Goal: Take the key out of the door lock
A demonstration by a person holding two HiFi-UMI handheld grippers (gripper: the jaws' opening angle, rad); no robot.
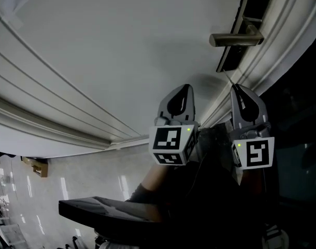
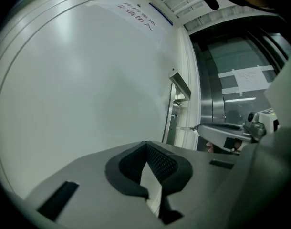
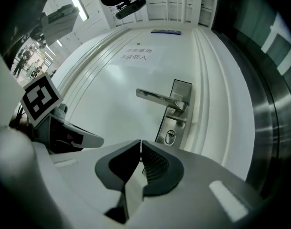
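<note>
Both shut | right claw (image 3: 140, 147) pinches thin key (image 2: 186, 127) (seen edge-on) | left claw (image 2: 146, 145) empty, pads together

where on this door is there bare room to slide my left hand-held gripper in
Free: the plain door panel left of and below the lever handle, out to the moulding ridges. Crowded: the strip along the door edge, where lock plate, keyhole and the right hand-held gripper gripping the key bunch together.

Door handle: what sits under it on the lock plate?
Under the door handle sits the keyhole cylinder, its slot empty. Deeper inside the slot is too dark to see.
</note>
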